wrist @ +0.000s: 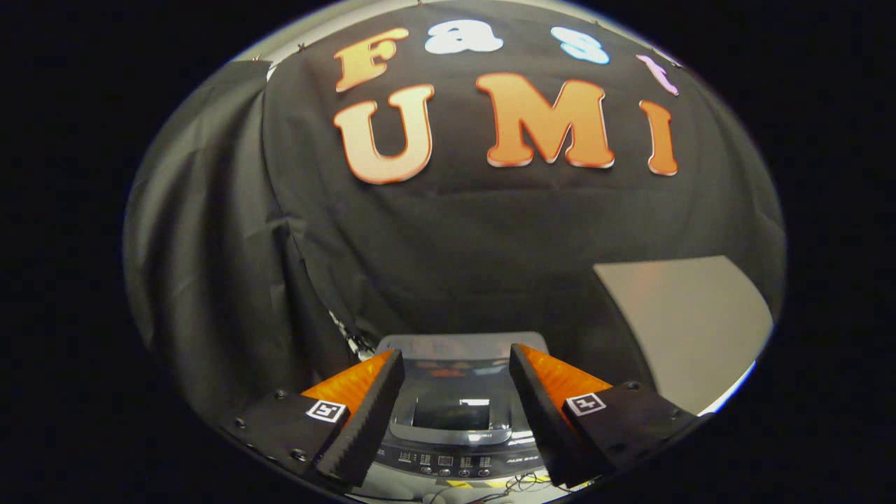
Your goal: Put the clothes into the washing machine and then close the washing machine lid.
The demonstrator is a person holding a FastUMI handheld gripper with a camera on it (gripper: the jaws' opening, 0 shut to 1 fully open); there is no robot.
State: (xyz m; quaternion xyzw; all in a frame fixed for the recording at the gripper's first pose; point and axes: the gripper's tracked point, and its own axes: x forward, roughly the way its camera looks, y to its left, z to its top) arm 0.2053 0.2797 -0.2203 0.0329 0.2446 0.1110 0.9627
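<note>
A grey top-loading washing machine point(455, 413) stands below and ahead of my gripper point(456, 360), showing between the two fingers. Its lid point(451, 392) lies flat and shut, with a dark glossy window point(451, 414) in the middle. A control panel point(448, 463) with small buttons runs along its near edge. My gripper is open, held high above the machine, with nothing between its fingers. No clothes are in sight.
A pale grey tabletop point(689, 322) stands to the right of the machine. Black cloth walls hang behind and to the left. Thin cables point(518, 483) and yellow tape marks lie by the machine's near edge.
</note>
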